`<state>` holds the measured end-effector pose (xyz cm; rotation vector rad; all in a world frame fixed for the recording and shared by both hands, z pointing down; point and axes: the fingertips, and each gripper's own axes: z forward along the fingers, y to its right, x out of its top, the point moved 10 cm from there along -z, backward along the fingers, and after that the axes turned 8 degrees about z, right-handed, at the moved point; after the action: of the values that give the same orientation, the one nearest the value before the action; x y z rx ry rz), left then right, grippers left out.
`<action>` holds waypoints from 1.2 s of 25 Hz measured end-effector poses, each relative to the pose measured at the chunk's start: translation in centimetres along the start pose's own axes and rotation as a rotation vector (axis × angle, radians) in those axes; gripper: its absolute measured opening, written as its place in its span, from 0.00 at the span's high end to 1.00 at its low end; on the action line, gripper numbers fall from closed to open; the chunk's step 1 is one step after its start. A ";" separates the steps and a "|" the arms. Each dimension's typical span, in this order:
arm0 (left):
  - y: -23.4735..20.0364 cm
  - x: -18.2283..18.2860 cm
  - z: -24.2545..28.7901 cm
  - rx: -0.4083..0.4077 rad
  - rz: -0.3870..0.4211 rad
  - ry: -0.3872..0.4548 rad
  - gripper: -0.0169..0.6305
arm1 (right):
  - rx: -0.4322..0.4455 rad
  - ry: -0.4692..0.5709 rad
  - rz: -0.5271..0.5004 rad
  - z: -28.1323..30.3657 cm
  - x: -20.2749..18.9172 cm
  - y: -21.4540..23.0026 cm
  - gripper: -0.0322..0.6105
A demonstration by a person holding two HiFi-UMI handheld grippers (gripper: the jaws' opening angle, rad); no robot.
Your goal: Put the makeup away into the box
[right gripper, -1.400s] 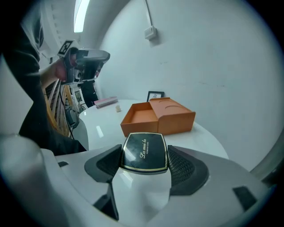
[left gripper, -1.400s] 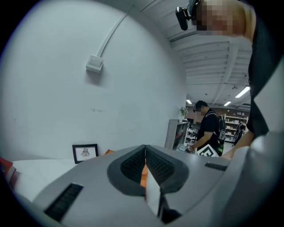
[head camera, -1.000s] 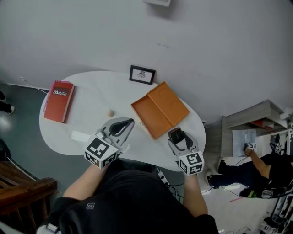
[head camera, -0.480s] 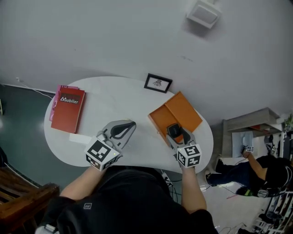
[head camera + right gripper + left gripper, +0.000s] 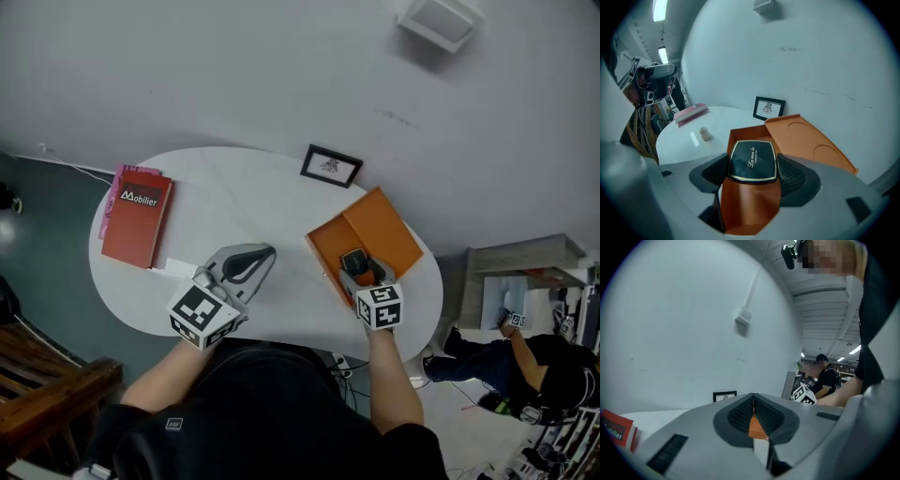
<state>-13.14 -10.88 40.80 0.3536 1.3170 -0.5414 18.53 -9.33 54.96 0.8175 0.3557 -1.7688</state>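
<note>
A black powder compact [image 5: 752, 159] with gold lettering sits between the pads of my right gripper [image 5: 752, 174], which is shut on it. In the head view the right gripper [image 5: 356, 267] holds the compact [image 5: 353, 260] over the base of the open orange box [image 5: 327, 246]; the box's lid [image 5: 389, 230] lies flat to the right. From the right gripper view the box base [image 5: 750, 204] is directly under the compact. My left gripper [image 5: 248, 264] hovers over the table's front, left of the box, its jaws together [image 5: 753, 416] with nothing in them.
The white oval table [image 5: 234, 187] carries a red book [image 5: 137, 216] on pink ones at its left and a small framed picture [image 5: 331, 166] against the wall. A small beige sponge [image 5: 705, 134] lies on the table left of the box. A person [image 5: 828, 379] stands beyond.
My right gripper has carried the compact from the table's front edge forward to over the orange box base. The left gripper has stayed about where it was.
</note>
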 end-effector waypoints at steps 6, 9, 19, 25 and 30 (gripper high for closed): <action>0.4 0.5 0.4 0.033 0.010 -0.005 0.95 | 0.019 -0.067 0.001 2.2 -0.4 0.3 0.50; 0.5 0.5 0.1 0.055 0.009 -0.014 0.95 | 0.030 -0.093 0.002 2.9 -0.4 0.5 0.51; 0.8 -0.4 -1.0 0.115 -0.010 -0.052 0.95 | 0.029 -0.235 0.001 5.6 -1.4 1.3 0.50; 1.3 0.1 -0.9 0.132 -0.006 -0.044 0.95 | 0.038 -0.320 -0.086 6.7 -2.0 0.9 0.50; 2.0 0.1 -0.5 0.135 -0.012 -0.038 0.95 | 0.045 -0.324 -0.110 7.1 -2.2 0.9 0.50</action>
<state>-12.39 -9.00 40.47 0.4444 1.2498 -0.6461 17.21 -12.31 61.68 0.5378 0.1481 -1.9804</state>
